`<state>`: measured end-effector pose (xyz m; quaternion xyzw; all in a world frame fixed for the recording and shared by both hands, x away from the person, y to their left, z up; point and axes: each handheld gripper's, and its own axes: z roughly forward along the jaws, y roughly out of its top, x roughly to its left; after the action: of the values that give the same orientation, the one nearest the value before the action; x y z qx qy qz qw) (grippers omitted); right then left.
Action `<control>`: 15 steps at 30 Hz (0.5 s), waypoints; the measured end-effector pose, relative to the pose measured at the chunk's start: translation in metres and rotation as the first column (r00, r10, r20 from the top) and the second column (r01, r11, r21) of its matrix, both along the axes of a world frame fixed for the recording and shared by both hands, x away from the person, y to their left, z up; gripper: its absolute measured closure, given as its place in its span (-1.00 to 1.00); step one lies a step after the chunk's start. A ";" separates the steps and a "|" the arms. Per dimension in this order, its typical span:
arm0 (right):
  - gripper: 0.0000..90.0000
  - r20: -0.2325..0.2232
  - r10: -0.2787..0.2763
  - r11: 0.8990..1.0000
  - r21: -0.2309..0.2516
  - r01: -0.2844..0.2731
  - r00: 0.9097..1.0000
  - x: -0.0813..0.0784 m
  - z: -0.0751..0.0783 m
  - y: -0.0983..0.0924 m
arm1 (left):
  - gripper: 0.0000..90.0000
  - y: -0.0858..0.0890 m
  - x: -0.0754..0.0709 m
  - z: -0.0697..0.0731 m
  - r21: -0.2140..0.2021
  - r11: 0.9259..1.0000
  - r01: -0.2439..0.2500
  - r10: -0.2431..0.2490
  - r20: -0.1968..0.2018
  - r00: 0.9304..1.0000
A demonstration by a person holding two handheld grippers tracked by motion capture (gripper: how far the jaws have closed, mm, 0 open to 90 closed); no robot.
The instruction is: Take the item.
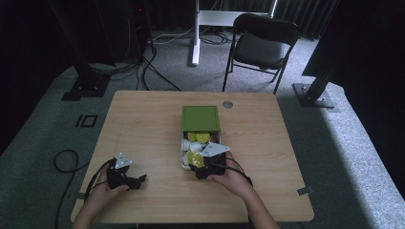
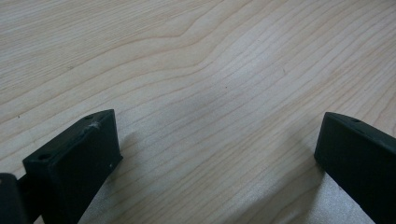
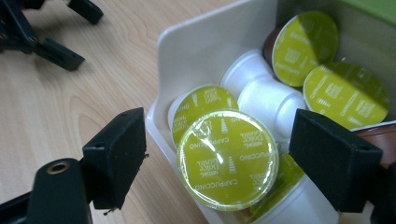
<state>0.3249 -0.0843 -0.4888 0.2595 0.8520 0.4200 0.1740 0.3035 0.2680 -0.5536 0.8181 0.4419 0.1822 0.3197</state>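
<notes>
My right gripper (image 3: 219,154) hangs over the near end of the white tray (image 3: 187,51), jaws spread wide with nothing between them but air. Directly below sits the top capsule (image 3: 227,158), a white pod with a green foil lid marked CAPPUCCINO, lying on other pods (image 3: 327,95) at the tray's near corner. The tray slides out from under a green lid (image 1: 200,118) at mid-table.

My left gripper (image 2: 215,154) rests low over bare table (image 2: 187,70), also spread wide and empty, well apart from the tray; in the high view it sits at (image 1: 125,175).

The step in hand appears to be picking the top capsule. To do it well:

1. I centre the jaws so the foil disc lies evenly between them.
2. I lower until the pads pass the foil rim and face the pod's body; the rim is thin and likely to slip or crumple.
3. The left-hand jaw stands outside the tray wall. I shift it inward first, or the wall gets clamped too.
4. I close gently and lift straight up, because neighbouring pods touch this one and may be dragged along.
</notes>
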 end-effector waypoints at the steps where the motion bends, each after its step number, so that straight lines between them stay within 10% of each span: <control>1: -0.58 0.000 0.000 1.000 -0.003 0.000 1.000 0.000 -0.002 0.001 | -0.98 0.000 0.000 0.000 0.000 1.000 0.000 0.000 0.000 1.000; 15: -0.25 0.002 -0.046 0.998 -0.043 0.046 0.999 0.003 -0.014 0.007 | -0.98 0.000 0.000 0.000 0.000 1.000 0.000 0.000 0.001 1.000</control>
<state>0.3274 -0.0775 -0.5028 0.2751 0.8546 0.3977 0.1894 0.3035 0.2679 -0.5537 0.8180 0.4418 0.1825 0.3200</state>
